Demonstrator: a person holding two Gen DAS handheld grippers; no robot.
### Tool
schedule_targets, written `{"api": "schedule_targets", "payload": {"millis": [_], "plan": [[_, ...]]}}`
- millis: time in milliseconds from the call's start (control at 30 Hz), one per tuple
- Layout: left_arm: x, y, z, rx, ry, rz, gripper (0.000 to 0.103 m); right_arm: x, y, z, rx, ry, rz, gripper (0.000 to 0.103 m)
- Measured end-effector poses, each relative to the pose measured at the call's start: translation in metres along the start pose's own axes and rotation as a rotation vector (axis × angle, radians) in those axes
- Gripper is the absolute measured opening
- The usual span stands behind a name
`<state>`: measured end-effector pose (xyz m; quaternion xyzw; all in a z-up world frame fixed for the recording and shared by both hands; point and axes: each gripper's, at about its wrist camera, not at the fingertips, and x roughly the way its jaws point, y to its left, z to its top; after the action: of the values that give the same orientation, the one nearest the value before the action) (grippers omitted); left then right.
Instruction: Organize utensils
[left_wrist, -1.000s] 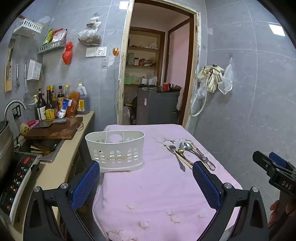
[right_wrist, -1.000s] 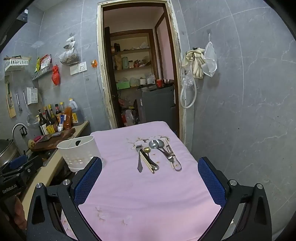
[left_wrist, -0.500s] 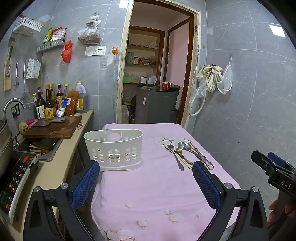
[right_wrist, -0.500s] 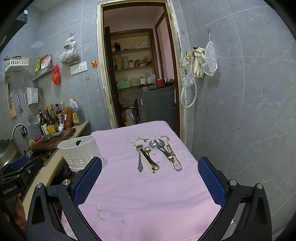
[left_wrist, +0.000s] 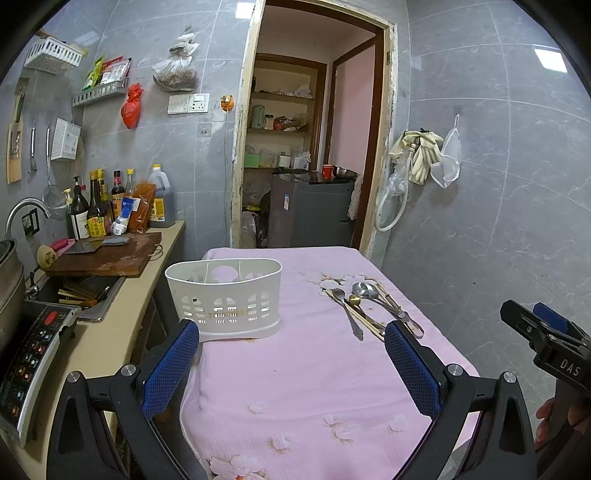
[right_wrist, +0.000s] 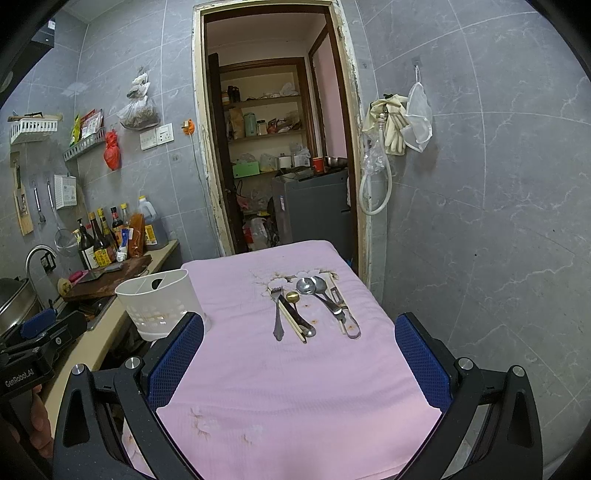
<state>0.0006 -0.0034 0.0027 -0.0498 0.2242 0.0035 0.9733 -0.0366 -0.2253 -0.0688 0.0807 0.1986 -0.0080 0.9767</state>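
A white slotted utensil caddy stands upright at the left side of a table covered in pink cloth. A pile of utensils lies on the far right part: a fork, chopsticks, a small gold spoon, steel spoons and a peeler. My left gripper hangs open over the near table, below the caddy, holding nothing. My right gripper is open too, short of the utensils.
A counter on the left holds a wooden cutting board, sauce bottles, a sink and an induction cooker. A doorway opens behind the table. A grey tiled wall runs close along the table's right edge.
The left wrist view has drifted slightly, so the caddy sits a little higher and further left in it. The right gripper's view is almost unchanged. Both stay open.
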Motion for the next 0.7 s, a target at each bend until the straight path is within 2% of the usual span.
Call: {"api": "schedule_targets", "payload": {"millis": [700], "plan": [[-0.005,-0.012,0.004,0.006,-0.004,-0.003,0.101,0.001,0.001,-0.003,-0.001,-0.001,-0.002,0.102]]}}
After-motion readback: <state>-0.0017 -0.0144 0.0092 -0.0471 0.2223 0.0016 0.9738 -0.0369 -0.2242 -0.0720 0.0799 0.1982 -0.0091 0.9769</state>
